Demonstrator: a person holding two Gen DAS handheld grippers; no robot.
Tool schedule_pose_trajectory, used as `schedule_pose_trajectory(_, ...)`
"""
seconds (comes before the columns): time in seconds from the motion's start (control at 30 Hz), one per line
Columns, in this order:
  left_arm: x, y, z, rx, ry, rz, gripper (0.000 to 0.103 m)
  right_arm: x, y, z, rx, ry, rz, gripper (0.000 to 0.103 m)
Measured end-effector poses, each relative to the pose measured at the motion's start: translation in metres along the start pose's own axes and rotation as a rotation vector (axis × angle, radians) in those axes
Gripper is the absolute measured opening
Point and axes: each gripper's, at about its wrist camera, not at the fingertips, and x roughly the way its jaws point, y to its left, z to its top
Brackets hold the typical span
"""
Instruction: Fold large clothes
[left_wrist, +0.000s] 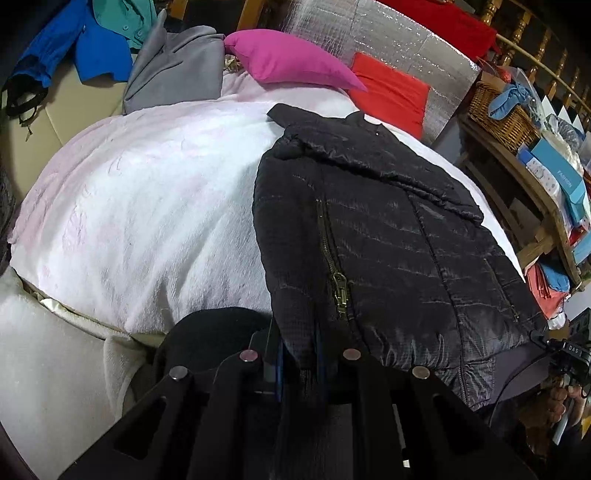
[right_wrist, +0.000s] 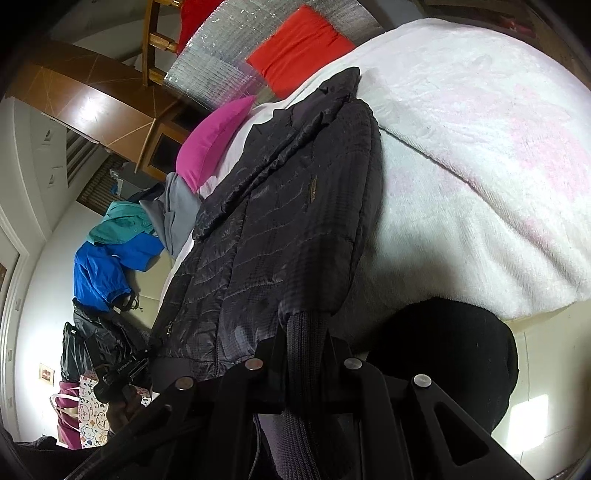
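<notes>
Item: black quilted jacket (left_wrist: 388, 240), lying lengthwise on the white blanket (left_wrist: 147, 206) of the bed, collar toward the far end, hem toward me. My left gripper (left_wrist: 295, 354) has its jaws nearly closed on the hem at the jacket's near corner, just below the brass zip pull (left_wrist: 340, 290); the fabric runs straight out from between the fingers. My right gripper (right_wrist: 306, 350) is likewise pinched almost shut on the ribbed cuff or hem band (right_wrist: 306, 332) at the jacket's (right_wrist: 277, 229) other near corner, the knit strip passing between the fingers and hanging down toward the camera. Both grips sit at the bed's near edge, with the jacket's body stretching away from them across the blanket (right_wrist: 480, 166). Beyond the collar: a magenta pillow (left_wrist: 291, 61) and a red pillow (left_wrist: 391, 92), the latter against a silver foil panel (left_wrist: 399, 40). To the left of the pillows: a grey garment (left_wrist: 177, 70), then a blue jacket (left_wrist: 74, 55) with a teal garment (left_wrist: 122, 18) above it. To the right of the bed: a wooden shelf with a wicker basket (left_wrist: 502, 114) and boxes.
</notes>
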Motion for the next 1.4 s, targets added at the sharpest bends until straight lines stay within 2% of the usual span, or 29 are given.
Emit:
schedule_pose_trajectory(0.3, 0.004, -0.006, -0.001, 0.017, 0.012, 0.038, 0.015, 0.003, -0.001, 0.003, 0.000, 0.017, 0.007, 0.013)
schedule_pose_trajectory(1.4, 0.009, -0.002, -0.005, 0.023, 0.029, 0.046, 0.015, 0.005, -0.011, 0.005, 0.011, 0.023, 0.021, 0.013)
